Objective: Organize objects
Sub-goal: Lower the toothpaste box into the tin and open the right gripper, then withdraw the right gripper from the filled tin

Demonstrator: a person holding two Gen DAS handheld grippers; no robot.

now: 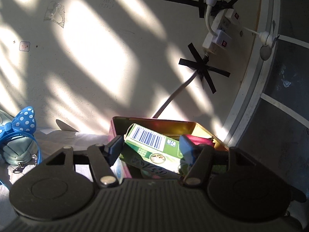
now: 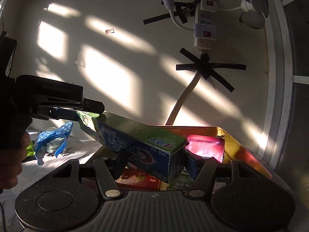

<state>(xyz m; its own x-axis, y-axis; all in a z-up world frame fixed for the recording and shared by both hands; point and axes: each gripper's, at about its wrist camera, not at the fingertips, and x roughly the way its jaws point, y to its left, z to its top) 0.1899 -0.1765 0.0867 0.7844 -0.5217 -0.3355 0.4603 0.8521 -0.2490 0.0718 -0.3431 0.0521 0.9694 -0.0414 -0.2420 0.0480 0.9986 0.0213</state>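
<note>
Both claws were held side by side, each pointing forward and slightly downward. The left claw [image 1: 148, 148] had its blue-padded fingers [image 1: 115, 147] partly spread, closed on one end of a long box [image 1: 152, 145]. The right claw [image 2: 154, 160] had its fingers [image 2: 191, 164] set at a similar width, clamped on the box's other end. In the right wrist view the left claw's black body reached in from the left edge, gripped by the person's hand [image 2: 11, 150].
</note>
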